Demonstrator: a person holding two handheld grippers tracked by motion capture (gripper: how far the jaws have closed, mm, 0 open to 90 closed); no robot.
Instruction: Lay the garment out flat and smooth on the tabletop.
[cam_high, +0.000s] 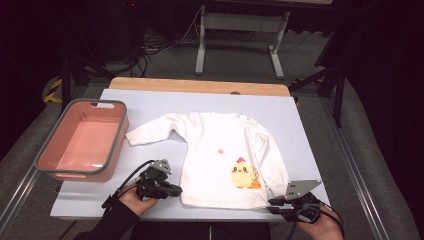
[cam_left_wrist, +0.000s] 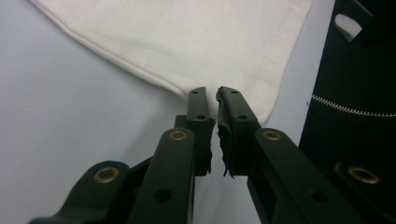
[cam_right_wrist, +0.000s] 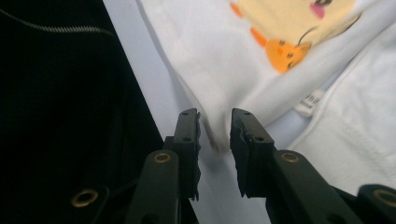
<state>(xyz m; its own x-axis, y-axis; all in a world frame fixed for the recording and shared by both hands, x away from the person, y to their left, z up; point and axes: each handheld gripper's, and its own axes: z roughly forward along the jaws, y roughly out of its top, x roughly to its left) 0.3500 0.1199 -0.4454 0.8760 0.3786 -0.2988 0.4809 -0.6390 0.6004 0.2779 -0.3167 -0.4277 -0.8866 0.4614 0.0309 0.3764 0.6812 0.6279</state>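
Pale blue-grey worktop (cam_high: 150, 102) on a wooden board, dark room behind, cables and a metal frame on the floor at the top of the frame. A pink bin (cam_high: 82, 140) with a grey rim sits at the left edge.

White long-sleeved baby shirt (cam_high: 222, 157) lies flat at centre, chick print at its lower right, sleeves spread.

Left gripper (cam_high: 172, 190), lower left of centre in the high view, sits just beside the shirt's lower left hem corner. In the left gripper view its jaws stand narrow, a thin gap between them, tips at the hem corner; no cloth seen pinched.

Right gripper (cam_high: 272, 206), lower right, lies at the lower right hem corner. Its jaws are narrowly parted, hem edge in the gap, pads not pressing.
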